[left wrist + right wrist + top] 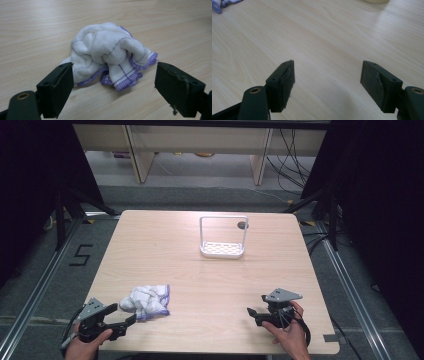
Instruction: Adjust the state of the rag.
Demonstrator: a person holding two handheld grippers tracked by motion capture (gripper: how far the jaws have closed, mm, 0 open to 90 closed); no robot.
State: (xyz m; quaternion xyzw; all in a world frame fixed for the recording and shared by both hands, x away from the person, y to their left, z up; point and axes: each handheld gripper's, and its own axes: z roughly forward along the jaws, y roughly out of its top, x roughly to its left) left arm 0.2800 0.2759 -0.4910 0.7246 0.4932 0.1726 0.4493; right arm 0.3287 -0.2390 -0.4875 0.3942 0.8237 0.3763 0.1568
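A: Where is the cloth (pixel 146 301) found?

B: It is seen crumpled in a heap on the wooden table (pixel 210 280), at the near left part, as viewed from the high view. White fabric with purple edging and thin purple grid lines is noted.

A: And the left gripper (pixel 122 320)?

B: It is held low at the near left corner, just beside the cloth, jaws pointed toward it. In the left gripper view the jaws are seen spread wide, released, with the near edge of the cloth (pixel 110 55) lying just ahead of them and partly between. One jaw is seen right at the cloth's edge; whether it is touched cannot be told. Nothing is grasped.

A: The right gripper (pixel 256 312)?

B: It is held at the near right of the table, well apart from the cloth. In the right gripper view its jaws are spread apart, released, with bare table between them. A corner of the cloth (pixel 222 5) is caught at the upper left of that view.

A: Anything else recorded?

B: A white rack (pixel 223 237) with a tall frame is noted standing toward the far side of the table, near its middle, well apart from both grippers.
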